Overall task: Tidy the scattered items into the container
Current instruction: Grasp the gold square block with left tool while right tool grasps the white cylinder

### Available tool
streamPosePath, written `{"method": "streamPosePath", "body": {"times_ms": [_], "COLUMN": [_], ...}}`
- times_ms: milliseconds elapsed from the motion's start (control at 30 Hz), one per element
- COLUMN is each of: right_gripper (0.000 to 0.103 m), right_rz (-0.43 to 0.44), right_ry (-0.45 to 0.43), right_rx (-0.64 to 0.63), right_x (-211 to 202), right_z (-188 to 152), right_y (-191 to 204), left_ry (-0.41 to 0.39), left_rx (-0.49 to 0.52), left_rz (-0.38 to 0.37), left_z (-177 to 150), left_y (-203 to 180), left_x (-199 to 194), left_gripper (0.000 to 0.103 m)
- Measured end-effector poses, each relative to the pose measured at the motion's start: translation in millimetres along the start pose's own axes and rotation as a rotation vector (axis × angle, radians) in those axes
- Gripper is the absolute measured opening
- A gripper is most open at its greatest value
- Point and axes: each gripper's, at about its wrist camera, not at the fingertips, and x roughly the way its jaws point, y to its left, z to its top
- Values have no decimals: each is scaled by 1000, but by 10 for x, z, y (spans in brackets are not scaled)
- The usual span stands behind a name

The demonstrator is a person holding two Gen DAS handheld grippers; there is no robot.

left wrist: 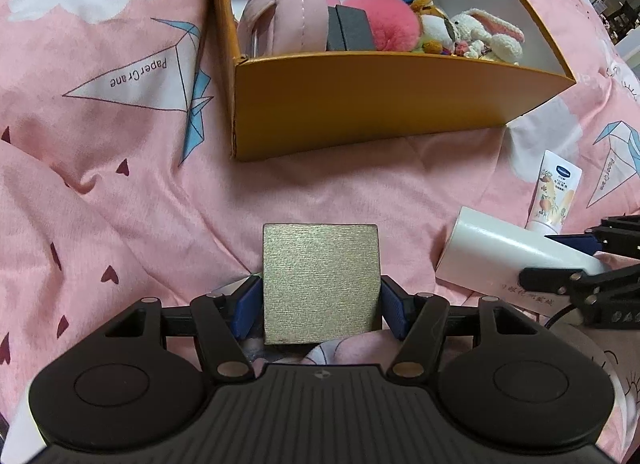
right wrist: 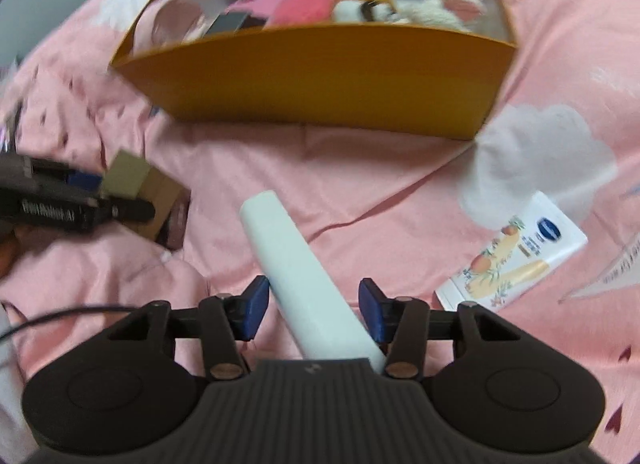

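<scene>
left tool [left wrist: 320, 300]: blue pads flush against both sides of a gold box [left wrist: 320, 284], pinching it; box stands upright between the fingers, just above the pink bedsheet [left wrist: 120, 192].
right tool [right wrist: 309, 306]: jaws spread around a white tube [right wrist: 296, 272]; the tube lies slanted between the pads, close to the left pad, clear gap at the right pad. Not gripped.
white tube, left view [left wrist: 508, 252]: lying on the sheet right of the gold box, right tool's fingers on either side of its far end.
container: orange cardboard box [left wrist: 380, 104], white inside, on the bed ahead of both tools, well apart from them.
container contents: pink bag [left wrist: 276, 8] at left, dark grey box [left wrist: 350, 28], pink fluffy ball [left wrist: 384, 20], small plush toys incl. white rabbit [left wrist: 488, 34] at right.
still loose: hand cream tube [right wrist: 516, 252], flat on the sheet right of the right tool, just beside the white tube in left view.
right view: motion-blurred; left tool with the gold box at the left edge [right wrist: 124, 176].
</scene>
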Motion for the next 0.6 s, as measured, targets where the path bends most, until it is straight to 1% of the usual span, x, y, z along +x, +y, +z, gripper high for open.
{"method": "streamPosePath", "body": {"times_ms": [133,300,367,433,467,600], "right_gripper": [53,51,48,39,37,34], "right_rz": [-42,-65,-70,-68,-70,-100], "right_ry": [72,95,93,85,76,25], "right_rx": [-105,-184,-200,-212,-215,-206], "right_x": [181,228,202,155,124,6], "right_z": [72,103,86,65,53,43], "right_y": [130,221,238,243,252,235], "left_ry": [3,1,0,-3,-7,-28], "left_rx": [-6,4,5,6,9,24], "left_rz": [-10,-20,-32,-41,-43,-59], "left_z": [-3,-13,-14,-14,-15,-19], "left_y": [20,36,48,59,60,65], "left_x": [15,-5,-24,-43,-56,-130], "left_gripper": [72,72,71,71,71,71]}}
